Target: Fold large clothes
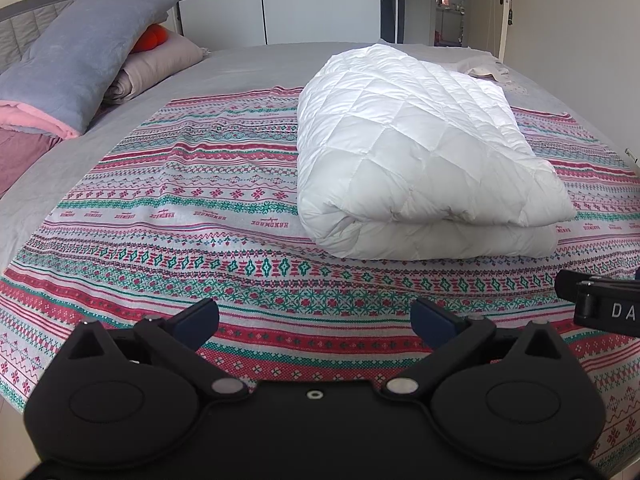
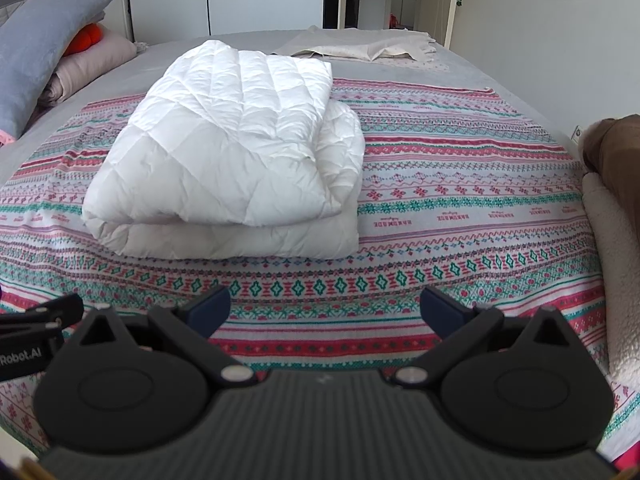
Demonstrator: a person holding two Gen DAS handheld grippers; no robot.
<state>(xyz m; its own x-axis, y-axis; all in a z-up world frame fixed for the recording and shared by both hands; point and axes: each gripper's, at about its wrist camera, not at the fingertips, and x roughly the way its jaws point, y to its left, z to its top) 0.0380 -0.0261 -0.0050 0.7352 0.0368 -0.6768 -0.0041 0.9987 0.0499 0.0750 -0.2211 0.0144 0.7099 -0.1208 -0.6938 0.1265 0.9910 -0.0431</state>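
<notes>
White quilted folded duvet: puffy, light, slippery; pinch its near layered edge. Left gripper, right gripper both spread, empty.

Ahead of my two grippers, the folded quilt lies on the patterned sheet, which is spread over the bed; my left gripper sees the quilt to its right, my right gripper sees it to its left. Behind the quilt, near the far edge of the bed, lies a flat cloth. Far left, a stack of pillows and bedding sits at the headboard, well apart from the quilt.
</notes>
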